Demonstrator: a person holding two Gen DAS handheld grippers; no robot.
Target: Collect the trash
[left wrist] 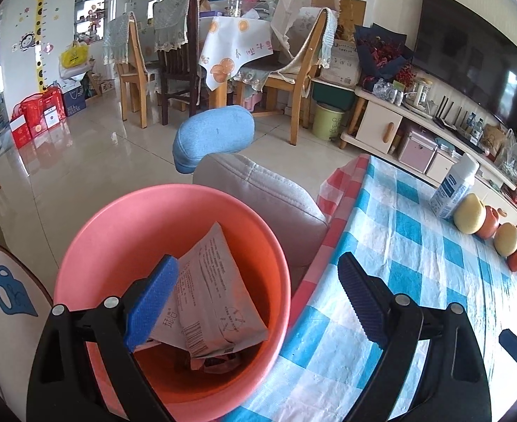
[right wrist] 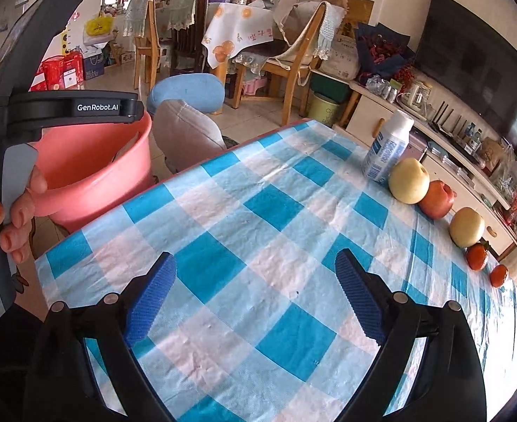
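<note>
Hovering my left gripper [left wrist: 258, 302] wide and empty over the round pink plastic bucket [left wrist: 82, 246], I see grey printed wrappers [left wrist: 216, 292] inside. My right gripper [right wrist: 254, 299] gapes empty above the blue-checked tablecloth [right wrist: 276, 211].

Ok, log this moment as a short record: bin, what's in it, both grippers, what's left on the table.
bin: pink bucket beside the checked tablecloth, below table edge
bin contents: grey printed packet, darker scraps underneath
left gripper: open, empty, over the bucket's rim and the table edge
right gripper: open, empty, over bare cloth
table items: white bottle, two yellow pears, a red fruit, two small orange fruits, in a row along the far edge
loose trash on table: none visible
</note>
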